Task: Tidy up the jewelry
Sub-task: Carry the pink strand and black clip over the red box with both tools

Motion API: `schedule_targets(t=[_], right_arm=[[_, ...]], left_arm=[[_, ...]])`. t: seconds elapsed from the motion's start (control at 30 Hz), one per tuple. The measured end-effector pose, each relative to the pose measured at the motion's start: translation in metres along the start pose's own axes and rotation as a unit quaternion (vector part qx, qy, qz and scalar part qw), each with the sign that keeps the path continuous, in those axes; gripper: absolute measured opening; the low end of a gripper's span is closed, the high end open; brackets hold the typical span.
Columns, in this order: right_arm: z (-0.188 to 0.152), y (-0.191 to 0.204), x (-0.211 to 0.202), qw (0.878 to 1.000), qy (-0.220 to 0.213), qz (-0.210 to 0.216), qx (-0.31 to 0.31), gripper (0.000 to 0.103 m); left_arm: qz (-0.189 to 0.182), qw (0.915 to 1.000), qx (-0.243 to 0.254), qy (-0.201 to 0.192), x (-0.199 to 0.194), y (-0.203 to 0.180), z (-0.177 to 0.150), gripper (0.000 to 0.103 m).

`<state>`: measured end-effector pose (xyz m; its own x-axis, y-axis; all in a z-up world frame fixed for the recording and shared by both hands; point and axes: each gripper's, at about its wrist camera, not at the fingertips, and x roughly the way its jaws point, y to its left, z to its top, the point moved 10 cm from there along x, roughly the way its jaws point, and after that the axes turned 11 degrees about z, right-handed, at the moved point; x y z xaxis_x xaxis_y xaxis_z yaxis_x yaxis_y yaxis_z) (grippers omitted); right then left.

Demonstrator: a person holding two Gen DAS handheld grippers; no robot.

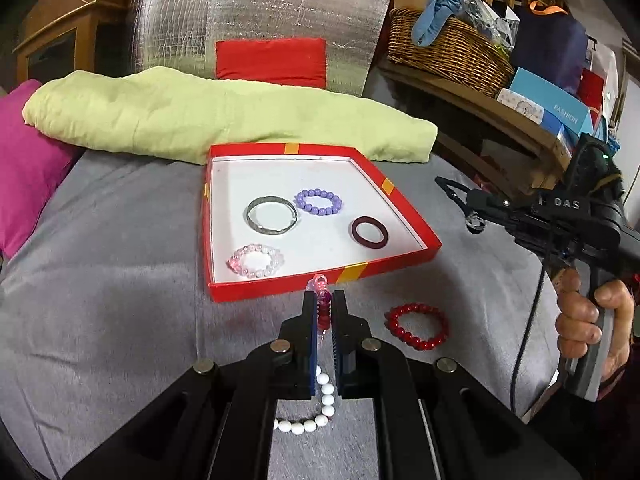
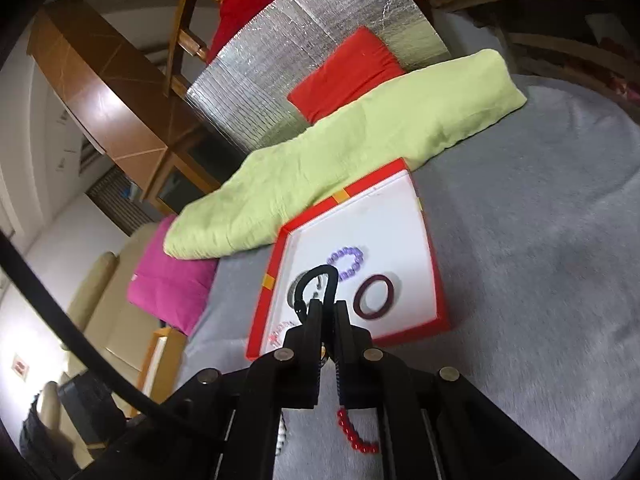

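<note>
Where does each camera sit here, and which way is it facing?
Left wrist: on the left tool, looking forward and down at the red box; its fingers pinch a pink bead bracelet; the right tool and the person's hand show.
Right wrist: on the right tool, tilted, over the same box, gripping a black cord loop.
Shared: box, purple bracelet, red bracelet.

This is a lived-in home, a sitting or bedroom corner. A grey blanket (image 1: 120, 280) covers a soft surface, with a magenta cushion (image 1: 28, 160) at the left, a folded pale-green cloth (image 1: 200, 120) and a red cushion (image 1: 272, 62) at the far side. A wicker basket (image 1: 448, 52) of odds and ends sits on a wooden shelf (image 1: 500, 116) at the right, beside gift boxes (image 1: 560, 108). A wooden cabinet (image 2: 104, 92) stands far left.
</note>
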<state>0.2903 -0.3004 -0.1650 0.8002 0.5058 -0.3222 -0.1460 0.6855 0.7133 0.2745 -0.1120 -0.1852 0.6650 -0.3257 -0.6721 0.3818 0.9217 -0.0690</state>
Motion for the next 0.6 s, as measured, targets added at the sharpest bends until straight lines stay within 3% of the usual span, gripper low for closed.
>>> schedule_targets(t=[0.17,0.3,0.47,0.6], right_arm=[[0.012,-0.010,0.010,0.999,0.007,0.020,0.027,0.006],[0.019,-0.013,0.017,1.000,0.009,0.012,0.022,0.006],[0.025,-0.014,0.019,1.000,0.006,0.002,0.014,0.006],[0.027,-0.020,0.020,1.000,0.005,-0.014,0.009,0.006]], left_arm=[[-0.006,1.0000,0.005,-0.001,0.001,-0.005,0.011,0.007],[-0.023,0.9997,0.002,-0.002,0.003,-0.015,0.034,0.007],[-0.038,0.9987,0.018,-0.030,0.004,-0.036,0.078,0.007],[-0.062,0.9972,0.010,-0.040,0.014,-0.046,0.093,0.007]])
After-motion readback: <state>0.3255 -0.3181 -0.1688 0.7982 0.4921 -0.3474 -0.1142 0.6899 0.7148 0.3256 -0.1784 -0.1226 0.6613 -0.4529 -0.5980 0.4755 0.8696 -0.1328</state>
